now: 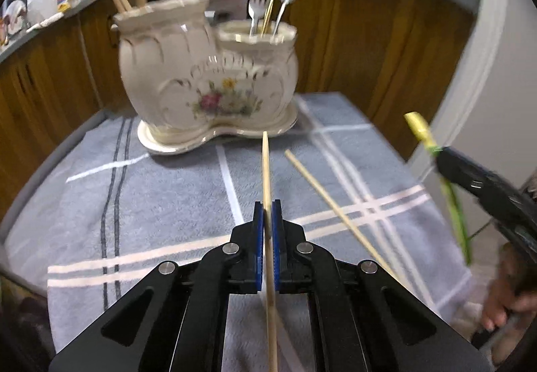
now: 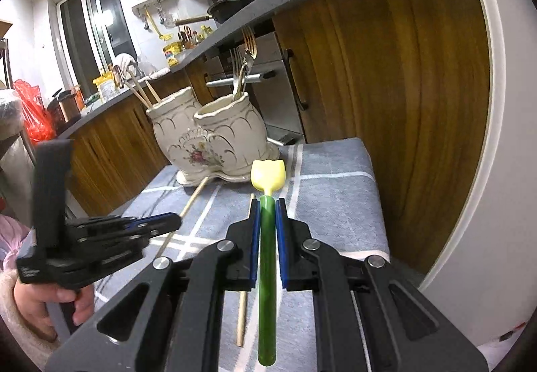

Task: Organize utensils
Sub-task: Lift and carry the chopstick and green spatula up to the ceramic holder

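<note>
Holder (image 1: 208, 76) partly filled; left tongs (image 1: 267, 221) clamped on one chopstick (image 1: 266, 164), right tongs (image 2: 267, 214) clamped on green spoon (image 2: 267, 258), second chopstick (image 1: 322, 194) left on table (image 1: 167, 204).

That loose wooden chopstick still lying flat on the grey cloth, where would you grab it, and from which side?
Grip the loose chopstick near the middle of its shaft, coming down from above with the tongs' fingers straddling it crosswise. It is thin, straight and lies flat on the cloth, so only its two long sides offer a hold. A mid-shaft hold should keep it from tipping. Both tongs look occupied now.
</note>
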A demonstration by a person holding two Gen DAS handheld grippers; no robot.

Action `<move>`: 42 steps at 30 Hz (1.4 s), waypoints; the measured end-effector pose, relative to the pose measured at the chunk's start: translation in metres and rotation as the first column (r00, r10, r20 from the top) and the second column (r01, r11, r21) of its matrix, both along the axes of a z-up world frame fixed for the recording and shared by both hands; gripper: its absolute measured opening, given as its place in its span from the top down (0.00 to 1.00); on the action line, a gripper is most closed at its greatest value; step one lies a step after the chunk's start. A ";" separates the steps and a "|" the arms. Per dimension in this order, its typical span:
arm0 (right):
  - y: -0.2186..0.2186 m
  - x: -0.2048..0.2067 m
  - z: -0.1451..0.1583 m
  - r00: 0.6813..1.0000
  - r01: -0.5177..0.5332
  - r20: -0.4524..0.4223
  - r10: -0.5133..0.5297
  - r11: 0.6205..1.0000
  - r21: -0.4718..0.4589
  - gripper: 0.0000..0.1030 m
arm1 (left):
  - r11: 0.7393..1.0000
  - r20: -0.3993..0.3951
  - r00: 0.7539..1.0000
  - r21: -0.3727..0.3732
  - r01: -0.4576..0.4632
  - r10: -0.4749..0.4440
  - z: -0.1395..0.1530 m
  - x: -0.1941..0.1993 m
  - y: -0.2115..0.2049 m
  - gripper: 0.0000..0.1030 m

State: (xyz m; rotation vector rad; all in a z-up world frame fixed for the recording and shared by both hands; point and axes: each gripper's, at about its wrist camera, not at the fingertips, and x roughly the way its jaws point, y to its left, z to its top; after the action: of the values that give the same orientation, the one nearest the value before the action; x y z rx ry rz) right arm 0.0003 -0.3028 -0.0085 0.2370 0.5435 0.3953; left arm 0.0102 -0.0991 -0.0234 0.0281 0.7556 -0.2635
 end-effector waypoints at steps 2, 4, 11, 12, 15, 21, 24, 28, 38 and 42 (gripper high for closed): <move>0.004 -0.002 0.003 1.000 -0.003 0.020 0.002 1.000 0.015 0.91 | 0.999 0.061 0.998 -0.046 0.024 -0.021 0.009 -0.012 0.012 0.95; 0.009 -0.004 0.006 0.999 -0.007 0.050 0.006 1.000 0.020 0.91 | 0.997 0.116 0.993 -0.069 0.030 -0.022 0.017 -0.021 0.024 0.95; 0.033 0.000 0.025 0.991 -0.045 0.130 0.041 0.998 0.032 0.91 | 0.981 0.337 0.942 -0.182 0.072 -0.007 0.056 -0.033 0.063 0.95; 0.037 0.004 0.030 0.989 -0.052 0.141 0.047 0.998 0.037 0.91 | 0.981 0.356 0.934 -0.179 0.069 -0.001 0.060 -0.033 0.067 0.95; 0.045 0.020 0.046 0.981 -0.062 0.185 0.052 0.997 0.046 0.91 | 0.980 0.418 0.908 -0.185 0.078 0.006 0.074 -0.026 0.074 0.95; 0.063 0.062 0.074 0.961 -0.079 0.271 0.060 0.995 0.059 0.91 | 0.971 0.502 0.865 -0.218 0.098 0.026 0.101 0.012 0.078 0.95; 0.070 0.086 0.085 0.950 -0.097 0.303 0.070 0.993 0.074 0.91 | 0.965 0.518 0.855 -0.240 0.107 0.034 0.113 0.039 0.073 0.95; 0.080 0.117 0.091 0.943 -0.121 0.322 0.087 0.989 0.087 0.91 | 0.960 0.540 0.840 -0.253 0.116 0.041 0.122 0.065 0.066 0.95; 0.090 0.166 0.077 0.945 -0.130 0.313 0.090 0.986 0.109 0.91 | 0.972 0.597 0.798 -0.225 0.070 0.081 0.125 0.112 0.054 0.95; 0.097 0.174 0.073 0.940 -0.119 0.331 0.087 0.990 0.078 0.91 | 0.975 0.617 0.776 -0.223 0.015 0.129 0.128 0.127 0.056 0.95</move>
State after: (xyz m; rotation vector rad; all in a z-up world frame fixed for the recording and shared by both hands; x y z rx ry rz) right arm 0.1742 -0.2061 0.0644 0.2312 0.2093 0.5523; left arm 0.1370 -0.0432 0.1045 -0.1116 0.0479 -0.2555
